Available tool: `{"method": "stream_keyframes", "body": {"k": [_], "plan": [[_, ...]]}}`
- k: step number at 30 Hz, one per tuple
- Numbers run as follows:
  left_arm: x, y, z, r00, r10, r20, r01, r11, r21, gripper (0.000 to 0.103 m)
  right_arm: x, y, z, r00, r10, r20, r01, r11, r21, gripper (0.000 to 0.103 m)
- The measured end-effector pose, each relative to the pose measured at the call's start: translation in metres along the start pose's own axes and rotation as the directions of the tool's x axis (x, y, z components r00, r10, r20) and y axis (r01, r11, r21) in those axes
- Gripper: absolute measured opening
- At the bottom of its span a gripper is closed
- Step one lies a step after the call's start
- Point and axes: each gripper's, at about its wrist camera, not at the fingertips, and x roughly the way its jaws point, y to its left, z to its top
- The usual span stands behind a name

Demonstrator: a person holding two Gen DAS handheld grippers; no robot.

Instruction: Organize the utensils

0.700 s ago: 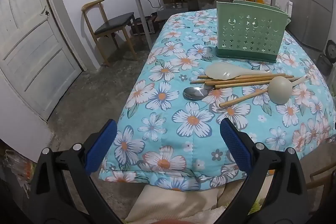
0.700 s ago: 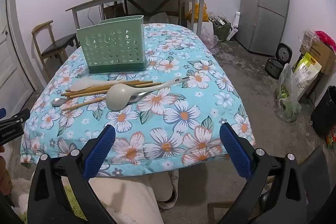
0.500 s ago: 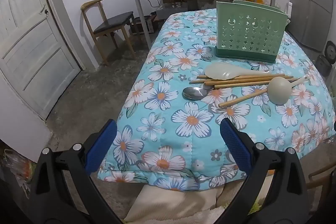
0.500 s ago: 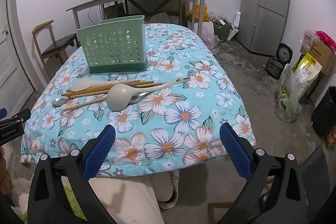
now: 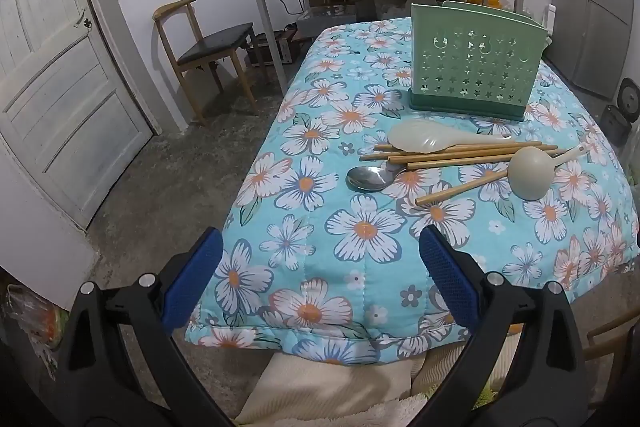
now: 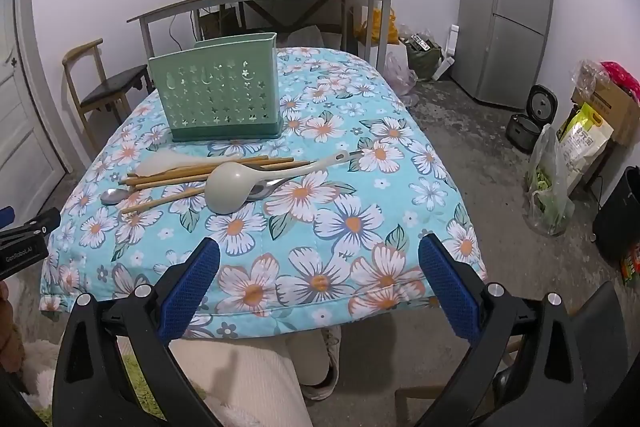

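Right wrist view: your right gripper (image 6: 319, 277), jaws spread, nearest; ladle (image 6: 256, 179) ahead mid-table, handle toward right edge.

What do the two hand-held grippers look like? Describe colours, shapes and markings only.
Both look alike. The left hand-held gripper and the right hand-held gripper each have two black plastic fingers with triangular cut-outs and silver screw heads, tipped with blue textured pads. In the right wrist view the left one shows white lettering on its black side, too small to read for certain. No cables or sleeves show.

Utensils (image 5: 460, 159) heaped before upright green caddy (image 5: 476, 67)
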Motion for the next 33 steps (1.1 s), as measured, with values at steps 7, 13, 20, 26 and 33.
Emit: {"method": "stream_keyframes", "body": {"k": [7, 13, 20, 26, 33], "plan": [[-0.0002, 0.0000, 0.0000, 1.000, -0.001, 0.000, 0.001, 1.000, 0.000, 0.095, -0.0006, -0.0007, 0.0001, 1.000, 0.001, 0.000, -0.001, 1.000, 0.000, 0.097], [-0.0003, 0.0002, 0.0000, 1.000, 0.000, 0.000, 0.000, 1.000, 0.000, 0.095, -0.0009, 0.0000, 0.0002, 1.000, 0.000, 0.001, 0.000, 1.000, -0.001, 0.097], [-0.0004, 0.0002, -0.0001, 1.000, -0.001, -0.001, 0.001, 1.000, 0.001, 0.095, -0.0007, -0.0006, -0.0001, 1.000, 0.003, 0.000, -0.003, 1.000, -0.001, 0.097], [0.0016, -0.0015, -0.0012, 1.000, 0.001, -0.006, -0.001, 1.000, 0.002, 0.095, -0.0007, -0.0004, 0.0000, 1.000, 0.003, 0.001, -0.003, 1.000, -0.001, 0.097], [0.0022, -0.0013, -0.0010, 1.000, 0.000, -0.006, 0.000, 1.000, 0.002, 0.095, -0.0023, 0.0011, 0.0005, 1.000, 0.006, 0.001, -0.006, 1.000, -0.007, 0.097]]}}
